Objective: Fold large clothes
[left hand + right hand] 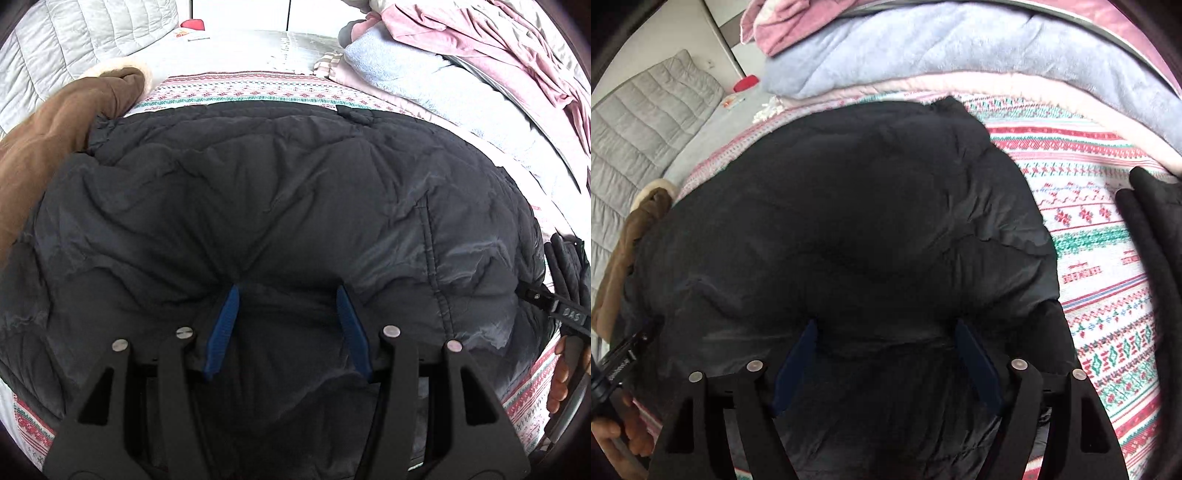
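A black quilted jacket (pixel 280 206) lay spread over a patterned blanket (pixel 236 90) striped in pink, red and green, filling the middle of both wrist views. In the left wrist view the left gripper (pixel 288 291) pointed down at the near edge of the jacket, at about 6 o'clock in the frame; its blue fingers (pixel 223 328) stood roughly half apart with a fold of black fabric bulging between them, though whether the pads actually pressed on the cloth could not be told. In the right wrist view the right gripper (pixel 886 328) sat likewise at 6 o'clock over the jacket's near edge, its dark blue fingers (pixel 975 354) spread wide, jacket fabric lying between them without any clear pinch. A brown garment (pixel 55 125) with a cream fleece lining lay at about 10 o'clock of the jacket, touching its edge. At 1 o'clock a pale blue blanket (pixel 399 70) was stacked beneath a rumpled pink garment (pixel 491 40). A grey quilted cover (pixel 74 40) stretched away at 11 o'clock, with a small red object (pixel 192 24) near 12 o'clock. The right hand (pixel 559 376) showed at 4 o'clock in the left wrist view, and the left hand (pixel 624 432) at 8 o'clock in the right wrist view. A second black cloth (pixel 1148 214) lay at 3 o'clock there, apart from the jacket.
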`<state>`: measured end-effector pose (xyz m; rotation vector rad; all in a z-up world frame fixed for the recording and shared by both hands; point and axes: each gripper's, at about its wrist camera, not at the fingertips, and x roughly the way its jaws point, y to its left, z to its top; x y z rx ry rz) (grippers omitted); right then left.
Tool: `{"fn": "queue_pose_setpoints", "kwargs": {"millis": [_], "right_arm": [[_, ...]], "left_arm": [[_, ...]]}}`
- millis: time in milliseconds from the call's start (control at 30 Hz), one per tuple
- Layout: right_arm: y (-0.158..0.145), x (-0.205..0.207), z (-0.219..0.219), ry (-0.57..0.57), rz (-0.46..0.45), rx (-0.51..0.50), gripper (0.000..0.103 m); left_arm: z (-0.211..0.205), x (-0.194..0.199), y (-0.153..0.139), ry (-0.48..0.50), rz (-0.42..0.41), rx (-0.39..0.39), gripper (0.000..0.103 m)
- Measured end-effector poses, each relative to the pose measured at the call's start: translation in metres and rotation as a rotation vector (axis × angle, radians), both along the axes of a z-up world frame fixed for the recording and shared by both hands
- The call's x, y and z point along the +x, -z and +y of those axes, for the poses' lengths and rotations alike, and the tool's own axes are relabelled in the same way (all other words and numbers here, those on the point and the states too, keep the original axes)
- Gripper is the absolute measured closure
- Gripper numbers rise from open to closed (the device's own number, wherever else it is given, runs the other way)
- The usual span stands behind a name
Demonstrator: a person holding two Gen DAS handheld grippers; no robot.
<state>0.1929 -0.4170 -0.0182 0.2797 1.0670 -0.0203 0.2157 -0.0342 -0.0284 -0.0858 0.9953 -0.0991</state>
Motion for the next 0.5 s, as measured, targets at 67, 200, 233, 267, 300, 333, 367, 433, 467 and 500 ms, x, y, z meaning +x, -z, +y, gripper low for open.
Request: {"fn": "queue_pose_setpoints", "kwargs": {"millis": [67,200,233,267,300,333,367,433,467,500], "right_arm": [[0.002,0.002,0.004,-0.008,0.011,-0.029,0.021],[-0.002,0.001,0.008,-0.004,0.011,-0.033,0.021],[-0.004,0.000,0.007,0.000,0.006,-0.025,0.021],[-0.008,-0.002,0.004,0.006,-0.003,-0.012,0.021],[-0.007,0.005,-0.002,0.010,-0.015,0.003,0.021],[-0.012,0.002,-0.004,0.018,-0.037,0.025,0.021],[-0.017,-0.003,-0.007,0.026,-0.062,0.045,0.021],[-0.026,-0.009,-0.009,0.033,-0.096,0.065,0.021],[-0.029,-0.011,-0.009,0.032,-0.105,0.065,0.021],[-0.030,-0.012,-0.009,0.032,-0.106,0.060,0.020]], "left_arm": [[-0.001,-0.002,-0.005,0.008,0.005,-0.007,0.046],[-0.019,-0.021,-0.020,0.097,-0.013,-0.039,0.046],[-0.026,-0.026,-0.023,0.120,-0.020,-0.036,0.046],[-0.035,-0.033,-0.025,0.150,-0.031,-0.022,0.046],[-0.041,-0.039,-0.026,0.165,-0.035,-0.012,0.046],[-0.047,-0.044,-0.025,0.180,-0.033,-0.003,0.046],[-0.053,-0.048,-0.022,0.192,-0.022,-0.002,0.046],[-0.060,-0.051,-0.014,0.199,0.000,0.014,0.046],[-0.065,-0.053,-0.007,0.199,0.002,0.044,0.046],[-0.068,-0.052,-0.001,0.200,0.010,0.071,0.046]]}}
